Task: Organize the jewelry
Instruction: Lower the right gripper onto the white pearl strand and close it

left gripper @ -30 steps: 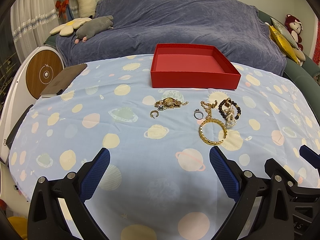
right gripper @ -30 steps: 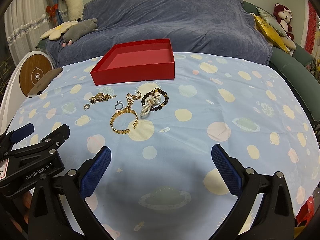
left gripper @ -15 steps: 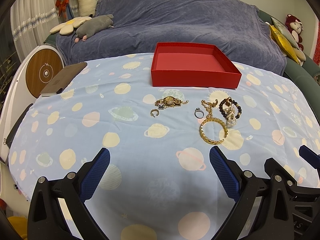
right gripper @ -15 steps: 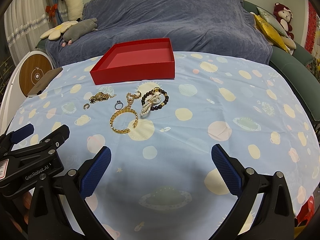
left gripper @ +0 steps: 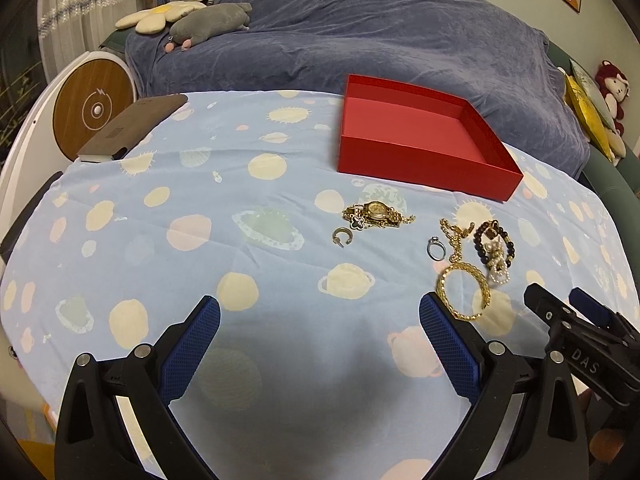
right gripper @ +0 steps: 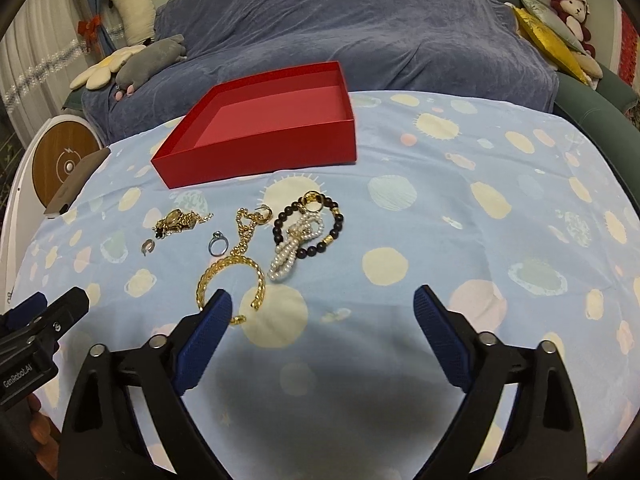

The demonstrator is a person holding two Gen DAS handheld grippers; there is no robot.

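Observation:
An empty red box (left gripper: 420, 168) (right gripper: 260, 160) stands on the planet-print cloth. In front of it lie a gold watch (left gripper: 376, 212) (right gripper: 178, 220), a small ear cuff (left gripper: 342, 236) (right gripper: 148, 246), a silver ring (left gripper: 435, 249) (right gripper: 218, 243), a gold chain bangle (left gripper: 464, 288) (right gripper: 232, 276), a dark bead bracelet (left gripper: 494, 240) (right gripper: 308, 228) and a pearl bracelet (right gripper: 292, 248). My left gripper (left gripper: 319, 304) hangs open above bare cloth, short of the watch. My right gripper (right gripper: 323, 298) has its jaws closing. Only cloth lies between them, and the bangle's open end sits at its left finger.
A brown pad (left gripper: 132, 128) and a round wooden-faced device (left gripper: 94, 110) sit at the table's left edge. A sofa under a blue-grey throw (left gripper: 380, 40), with plush toys, rises behind the table. Bare cloth spreads to the left and right of the jewelry.
Both grippers have come forward and lower toward the jewelry, which now looks larger. The left view has rolled. The right gripper's fingers stand slightly closer together.

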